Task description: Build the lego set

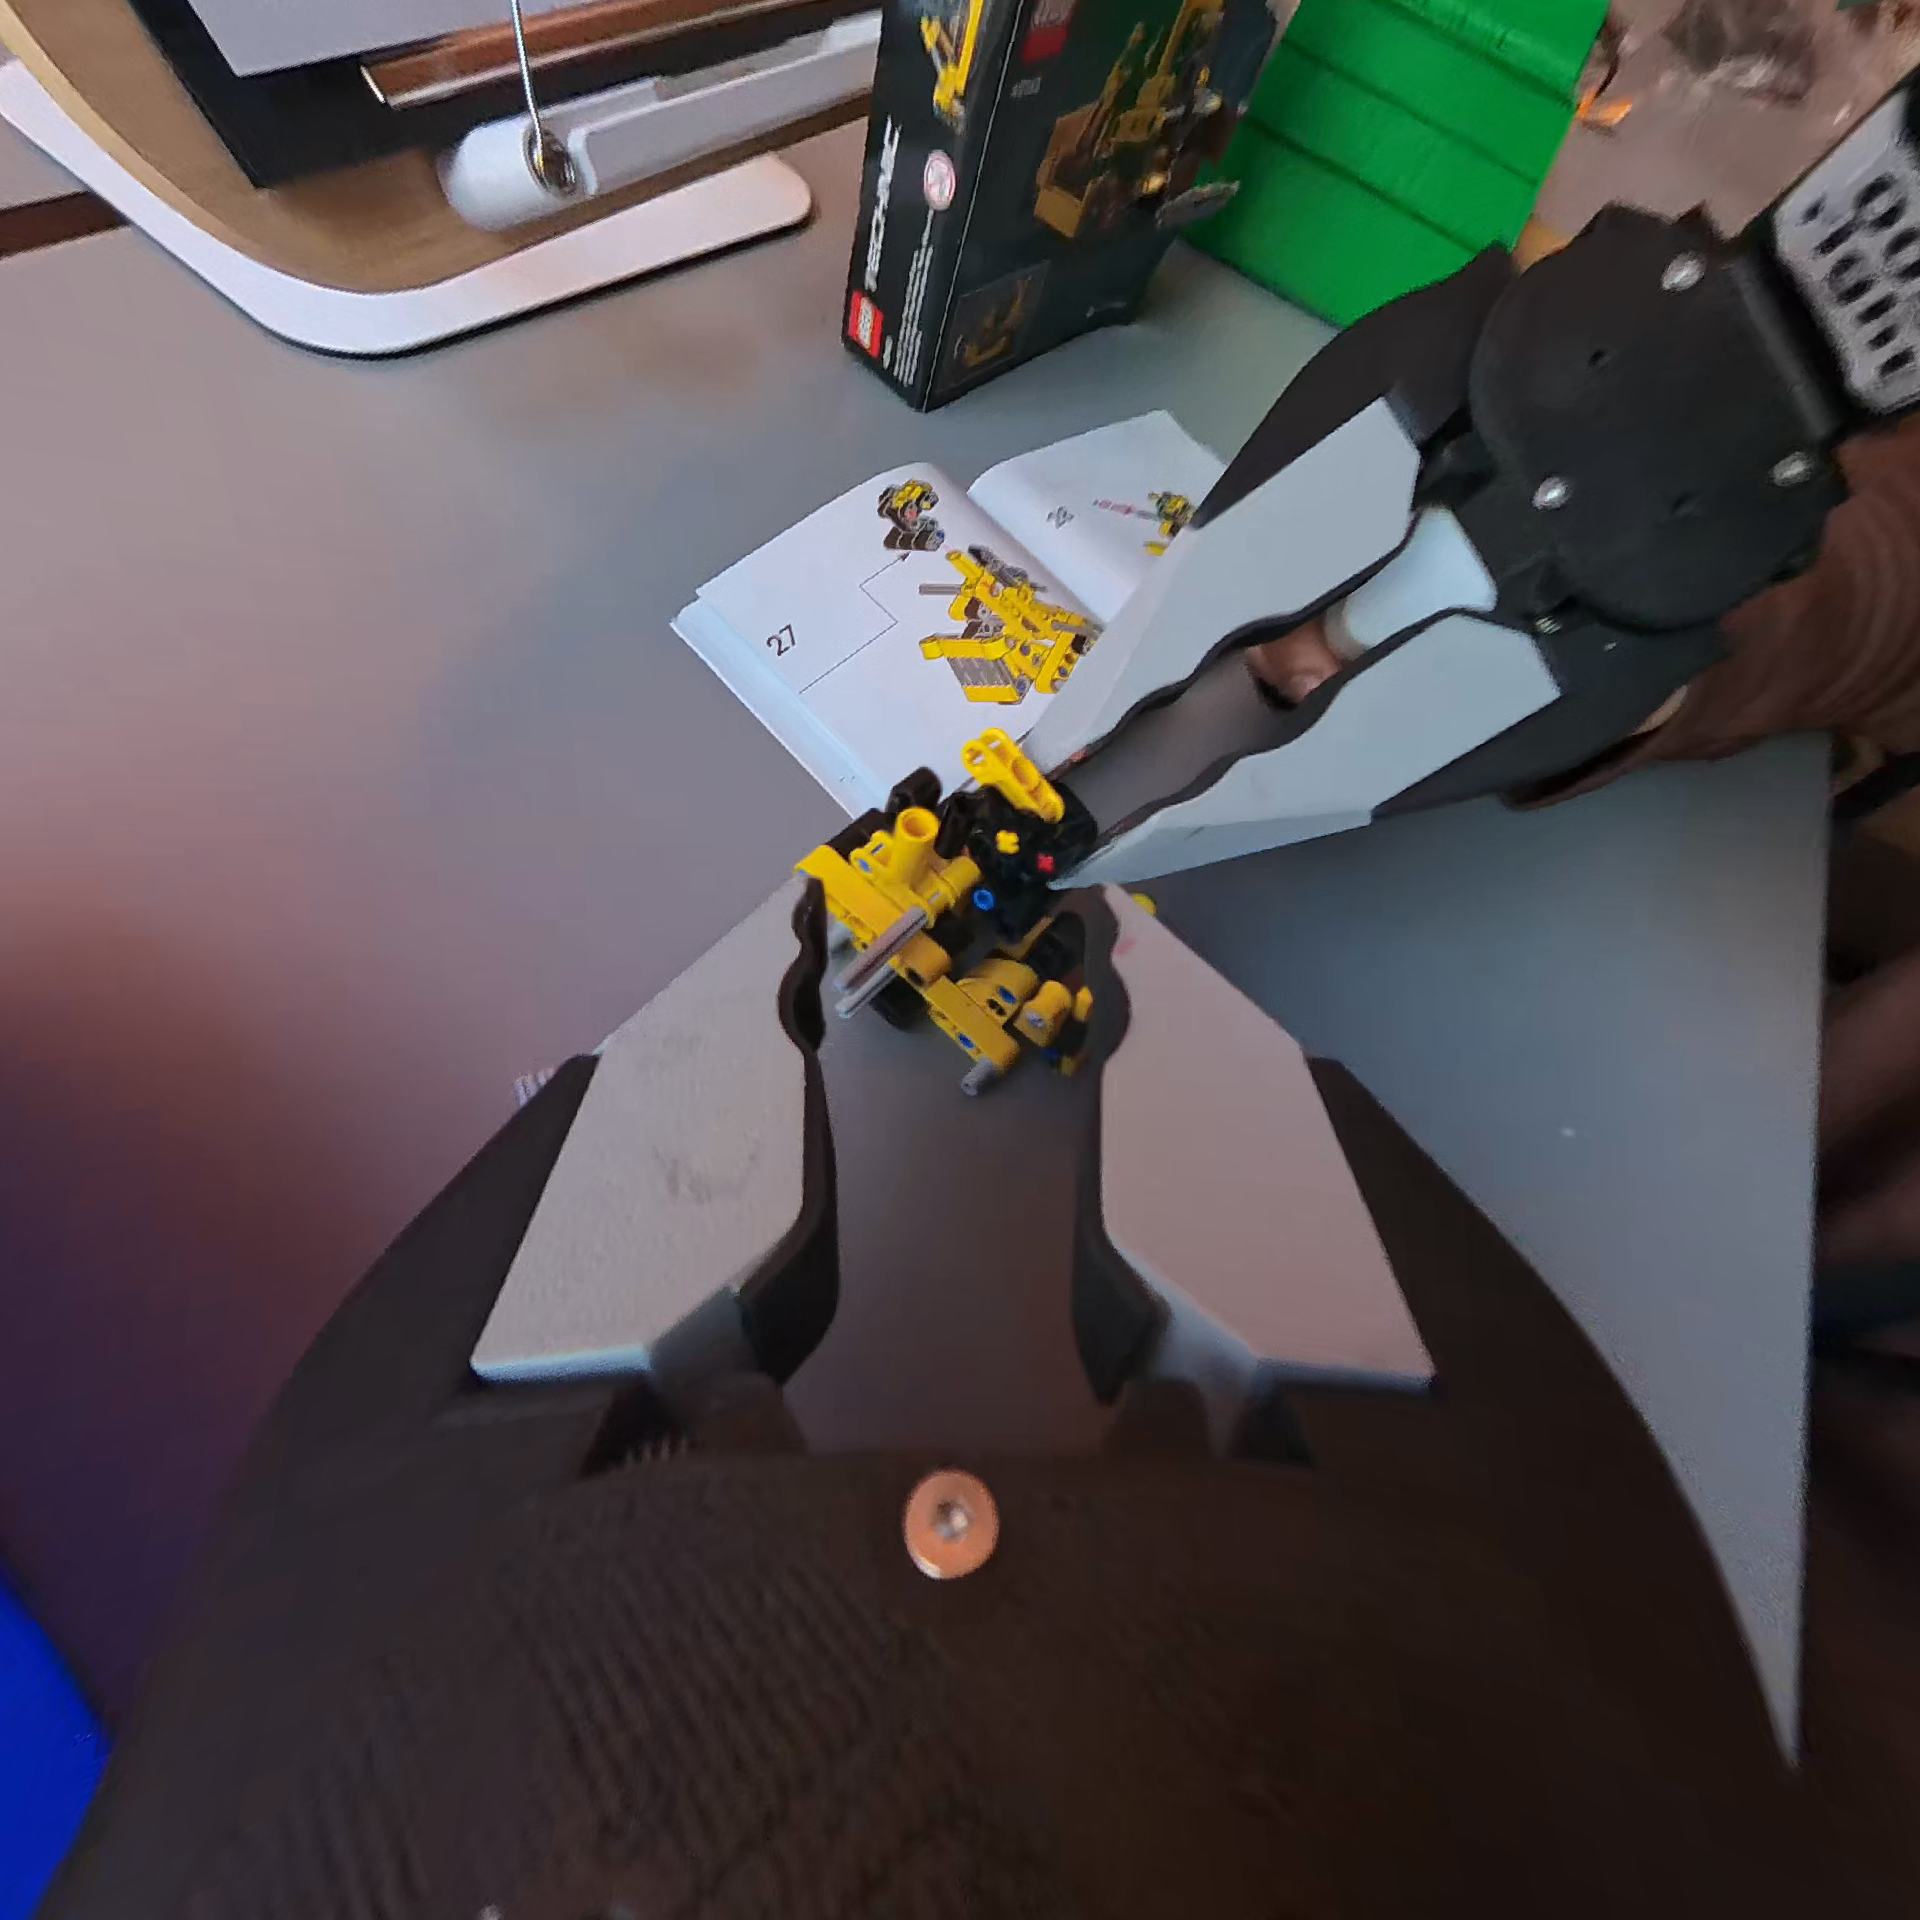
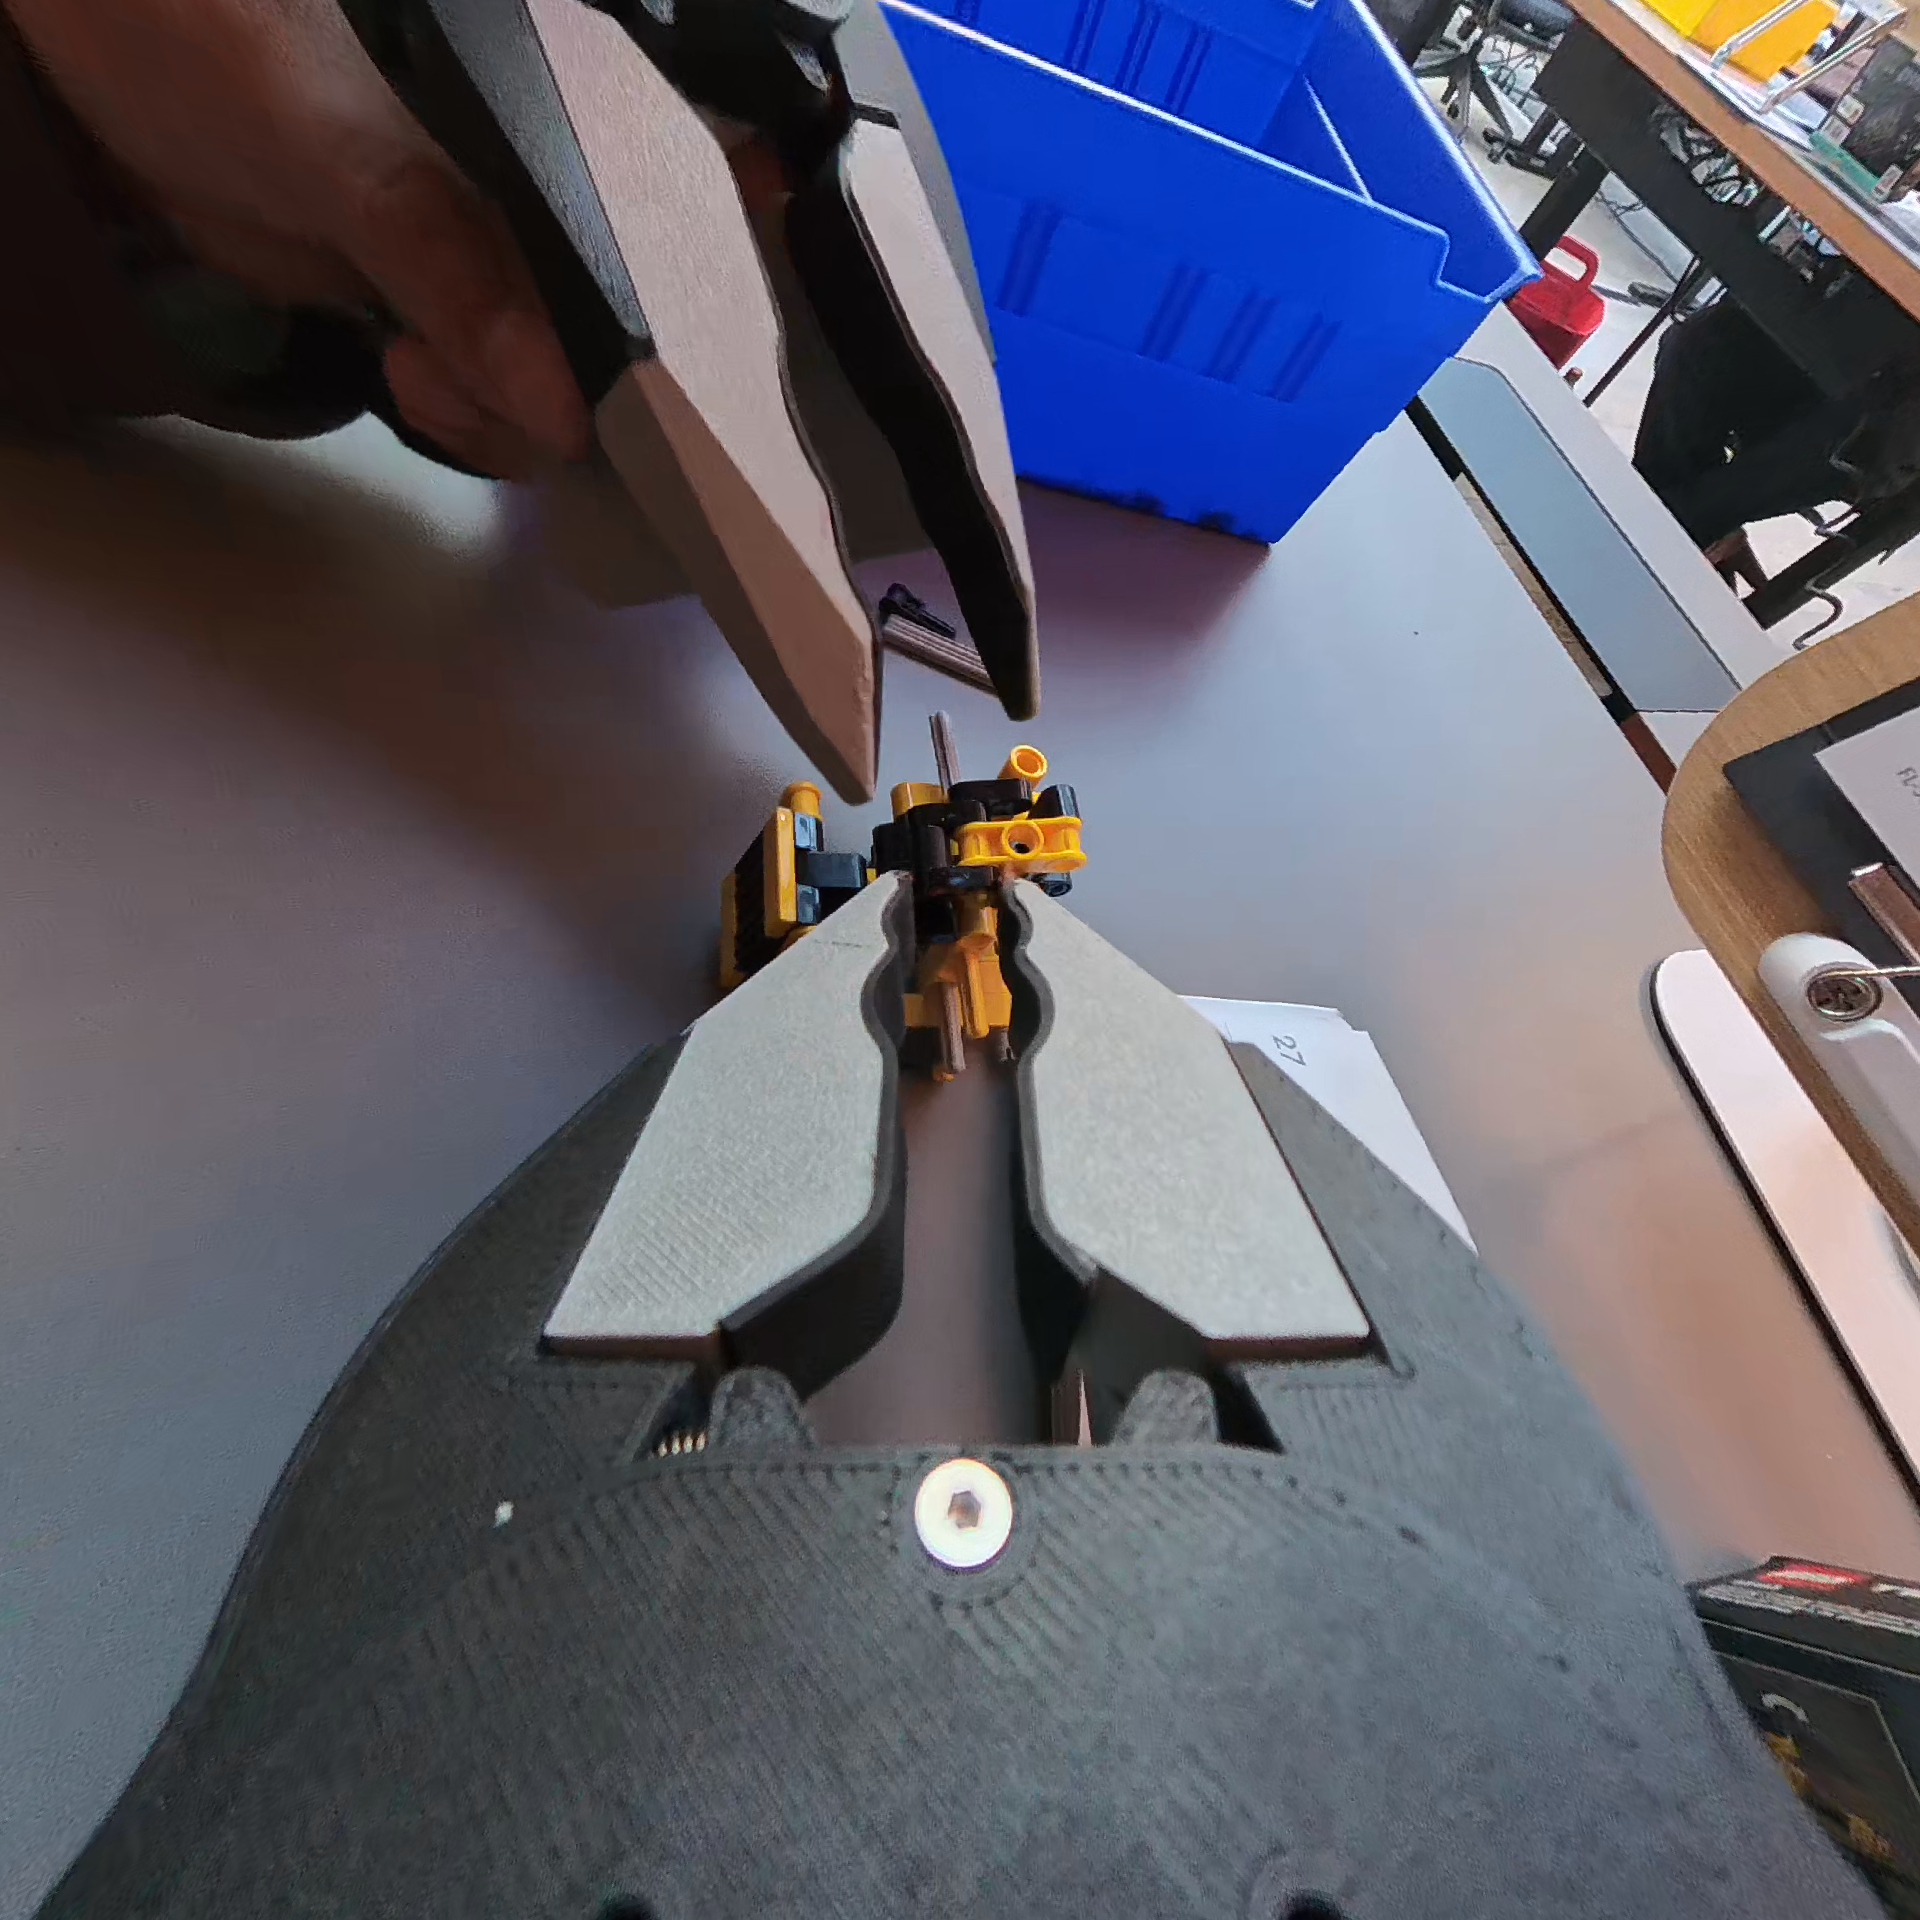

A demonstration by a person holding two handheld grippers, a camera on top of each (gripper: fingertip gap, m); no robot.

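A small yellow and black lego model (image 1: pixel 940 971) rests on the grey table (image 1: pixel 312 644); it also shows in the right wrist view (image 2: pixel 779 894). My right gripper (image 2: pixel 956 883) is shut on the model's black and yellow middle; in the left wrist view it (image 1: pixel 1055 826) reaches in from the right. My left gripper (image 1: pixel 961 904) is open, its fingers straddling the model without clamping it; in the right wrist view it (image 2: pixel 940 753) hangs just above the model from the upper left. The open instruction booklet (image 1: pixel 883 623) lies just behind the model.
The lego box (image 1: pixel 997 187) stands behind the booklet, beside a green block (image 1: pixel 1382 135). A white curved stand (image 1: pixel 416 281) is at the back left. A blue bin (image 2: pixel 1195 260) sits beyond the model, with loose dark parts (image 2: pixel 925 634) before it. The table edge (image 1: pixel 1818 935) runs close on the right. Both grippers' tips are close together, under 4 cm apart.
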